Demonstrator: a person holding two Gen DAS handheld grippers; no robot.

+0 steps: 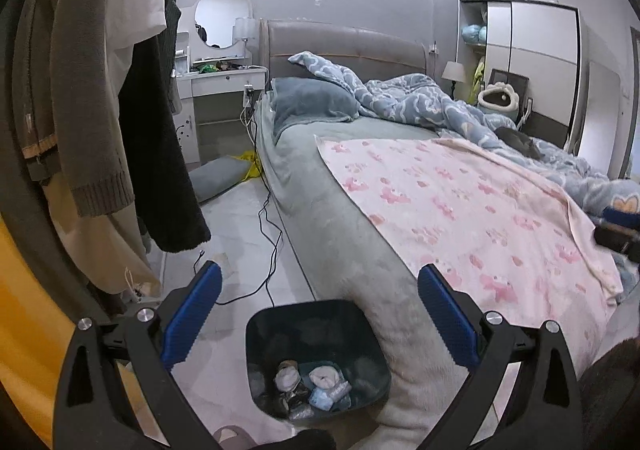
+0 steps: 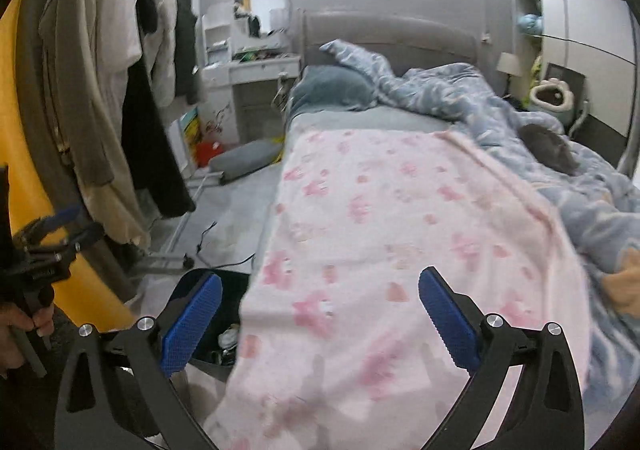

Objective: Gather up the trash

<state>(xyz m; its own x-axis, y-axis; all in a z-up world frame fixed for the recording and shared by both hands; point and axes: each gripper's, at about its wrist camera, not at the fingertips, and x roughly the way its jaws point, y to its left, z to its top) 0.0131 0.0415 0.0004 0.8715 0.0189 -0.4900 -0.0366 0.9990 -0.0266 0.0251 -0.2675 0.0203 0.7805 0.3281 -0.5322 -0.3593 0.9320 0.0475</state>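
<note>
A dark trash bin (image 1: 280, 330) stands on the floor against the foot corner of the bed. It holds several crumpled tissues and wrappers (image 1: 316, 382). My left gripper (image 1: 318, 314) is open and empty, held above the bin. My right gripper (image 2: 320, 314) is open and empty over the pink blanket (image 2: 400, 230) at the foot of the bed. In the right wrist view the bin (image 2: 224, 334) shows partly behind the bed's edge, and the left gripper (image 2: 52, 246) shows at the far left in a hand.
A bed (image 1: 340, 218) with a pink blanket (image 1: 460, 210), a blue duvet (image 1: 420, 102) and a grey pillow. Clothes (image 1: 100, 90) hang on a rack at left. Black cables (image 1: 268, 234) and a grey cushion (image 1: 220, 176) lie on the floor. Dressing table (image 1: 224, 82) and wardrobe (image 1: 536, 50) behind.
</note>
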